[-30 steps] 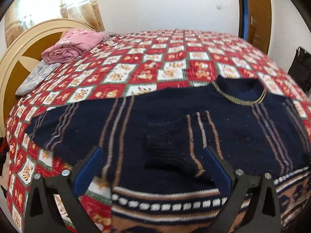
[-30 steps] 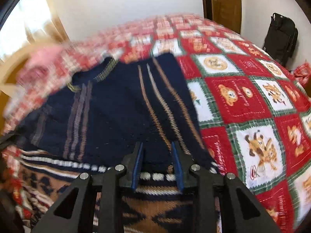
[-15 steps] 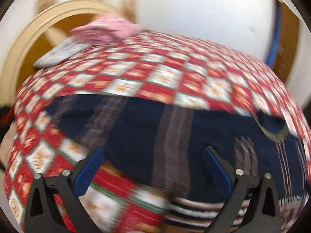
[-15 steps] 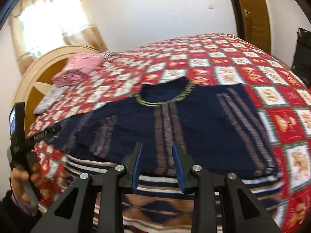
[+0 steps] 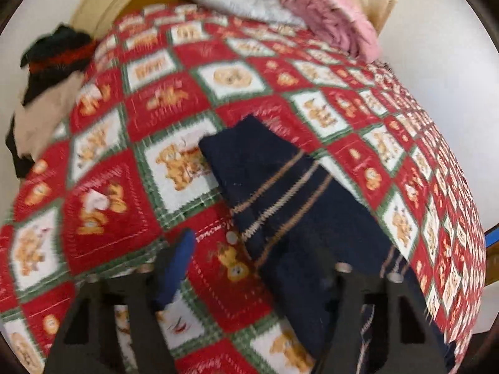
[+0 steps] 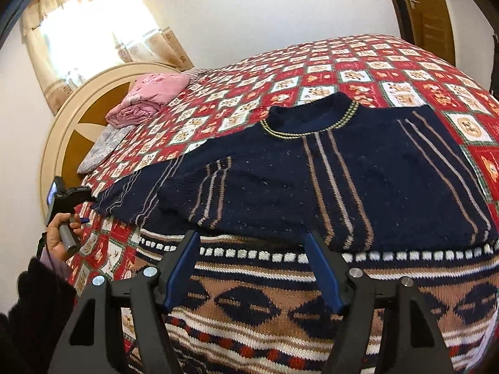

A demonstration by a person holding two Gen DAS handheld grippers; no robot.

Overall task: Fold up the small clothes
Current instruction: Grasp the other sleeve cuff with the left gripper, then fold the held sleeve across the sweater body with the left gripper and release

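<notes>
Right wrist: sweater (image 6: 343, 180) spread on quilted bed (image 6: 358, 62).

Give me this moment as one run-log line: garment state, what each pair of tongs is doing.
navy striped knit sweater: flat on bed, one sleeve folded across chest, other outstretched | left tongs: closing, near outstretched sleeve cuff, nothing gripped | right tongs: opening, empty, over hem

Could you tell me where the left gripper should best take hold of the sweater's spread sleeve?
At the cuff end of the sleeve, probably. It lies flat on the quilt with its tip free, so the left gripper, jaws closing with nothing gripped, could come from the headboard side and pinch one edge to carry it across the sweater.
</notes>
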